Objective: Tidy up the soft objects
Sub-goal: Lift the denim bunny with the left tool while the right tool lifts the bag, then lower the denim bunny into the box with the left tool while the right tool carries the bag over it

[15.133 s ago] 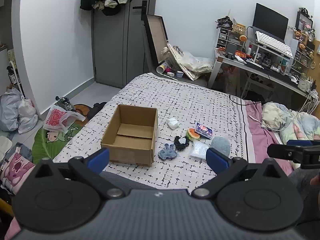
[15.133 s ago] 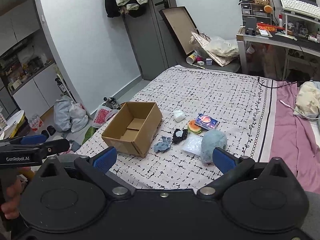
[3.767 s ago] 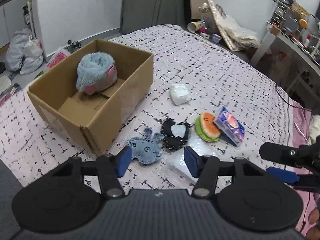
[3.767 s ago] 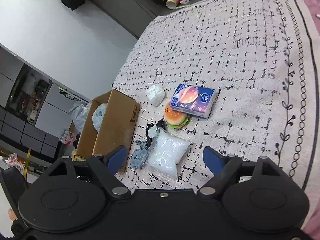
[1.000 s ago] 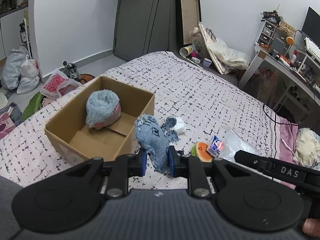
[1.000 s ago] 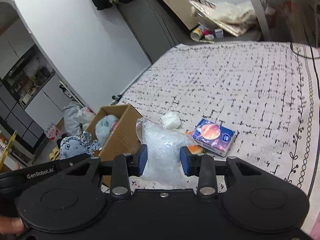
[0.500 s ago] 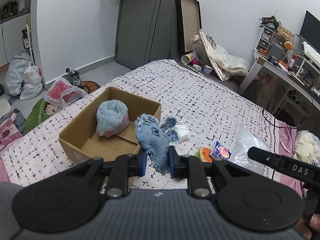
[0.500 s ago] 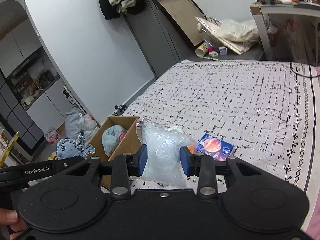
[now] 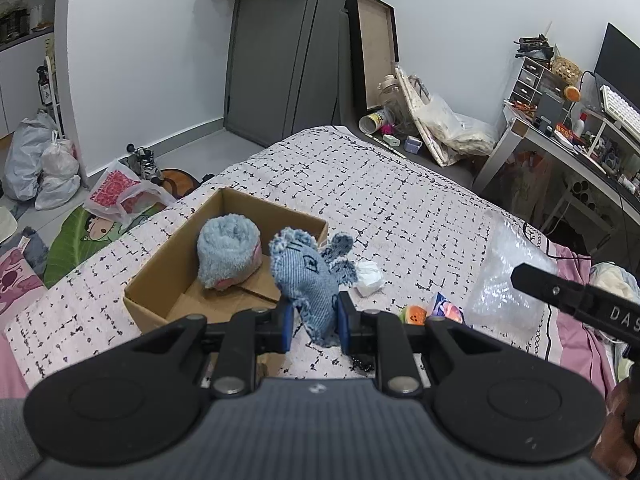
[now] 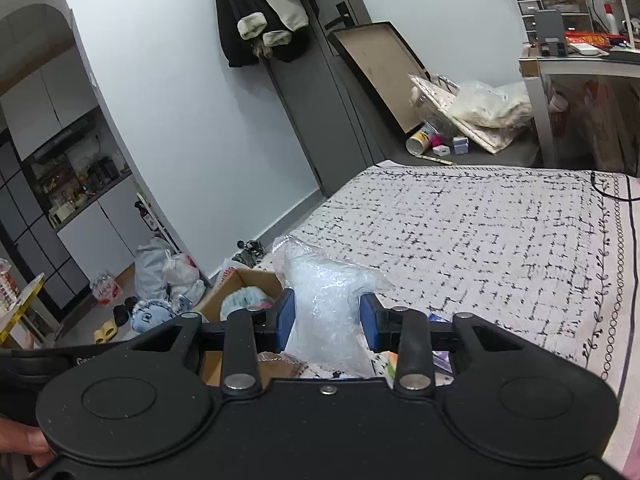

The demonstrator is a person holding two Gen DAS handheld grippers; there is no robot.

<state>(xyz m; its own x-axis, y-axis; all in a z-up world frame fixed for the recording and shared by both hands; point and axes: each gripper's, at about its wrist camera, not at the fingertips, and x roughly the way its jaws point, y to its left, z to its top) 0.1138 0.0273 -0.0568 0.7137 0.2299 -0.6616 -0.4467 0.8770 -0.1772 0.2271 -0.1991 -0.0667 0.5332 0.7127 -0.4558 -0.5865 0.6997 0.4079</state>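
Denim toy [image 9: 310, 280] upright, clamped; clear bag [image 10: 326, 312] clamped; plush [image 9: 228, 254] in box [image 9: 160, 292].

You've got a frayed denim toy [image 9: 310, 280], a crinkly glossy plastic bag [image 10: 326, 312], a fuzzy blue plush [image 9: 226, 254], and a matt cardboard box [image 9: 160, 284].

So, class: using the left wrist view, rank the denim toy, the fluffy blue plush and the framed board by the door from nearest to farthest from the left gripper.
1. Denim toy: clamped in the left gripper.
2. Fluffy blue plush: in the cardboard box, ahead and left.
3. Framed board: leaning beyond the bed's far end.
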